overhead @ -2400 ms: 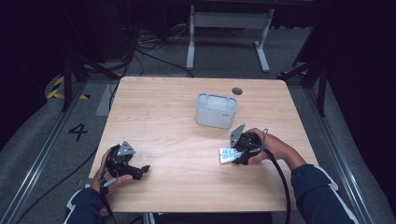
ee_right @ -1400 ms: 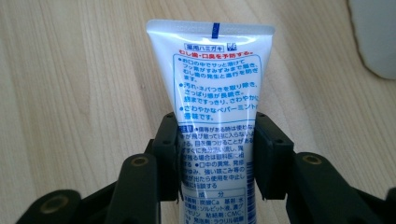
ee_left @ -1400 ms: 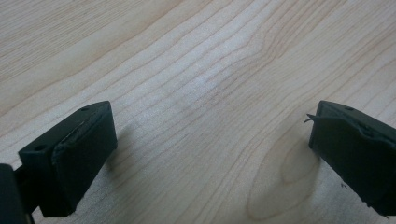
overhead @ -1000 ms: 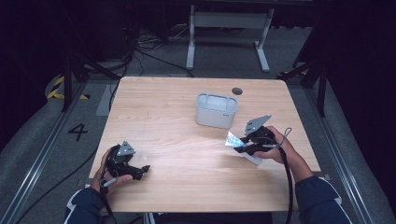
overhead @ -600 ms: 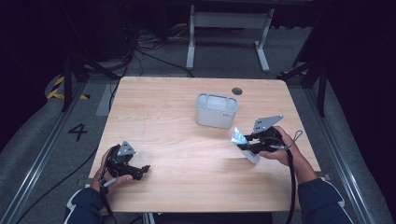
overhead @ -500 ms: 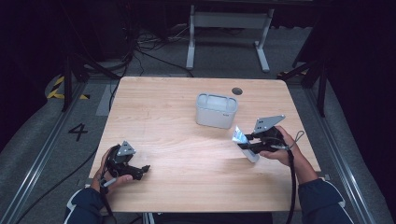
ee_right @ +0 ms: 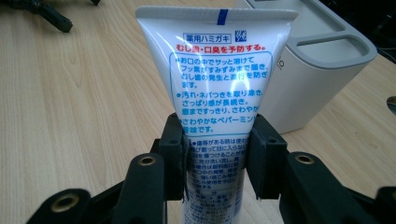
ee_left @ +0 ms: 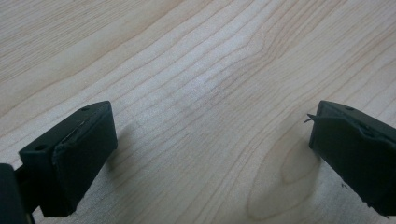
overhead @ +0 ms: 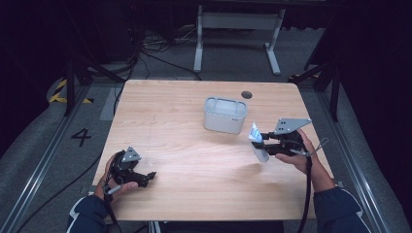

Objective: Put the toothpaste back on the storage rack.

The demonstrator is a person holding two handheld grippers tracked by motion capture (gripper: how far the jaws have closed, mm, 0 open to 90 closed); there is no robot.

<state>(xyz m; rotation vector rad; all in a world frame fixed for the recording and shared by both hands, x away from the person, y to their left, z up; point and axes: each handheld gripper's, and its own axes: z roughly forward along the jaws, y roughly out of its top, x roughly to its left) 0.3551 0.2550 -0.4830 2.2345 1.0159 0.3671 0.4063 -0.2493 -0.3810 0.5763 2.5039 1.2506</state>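
A white toothpaste tube [ee_right: 219,70] with blue and red Japanese print stands upright between my right gripper's [ee_right: 215,156] jaws, crimped end up. In the high view that right gripper [overhead: 265,144] holds the tube [overhead: 257,141] above the table's right side, just right of a grey compartmented holder [overhead: 224,114]. The holder [ee_right: 322,60] sits close behind the tube in the right gripper view. My left gripper [overhead: 145,177] rests low at the table's front left, and in its own view its fingers [ee_left: 70,154] stand wide apart over bare wood.
The wooden table [overhead: 184,145] has a round cable hole [overhead: 247,94] at the back right. Beyond its far edge stand a white metal frame [overhead: 238,29] and cables on the floor. A cable [overhead: 307,194] trails from my right gripper.
My right gripper lifted the tube off the table, turned it upright and carried it right and slightly back, toward the holder. The left gripper stayed put.
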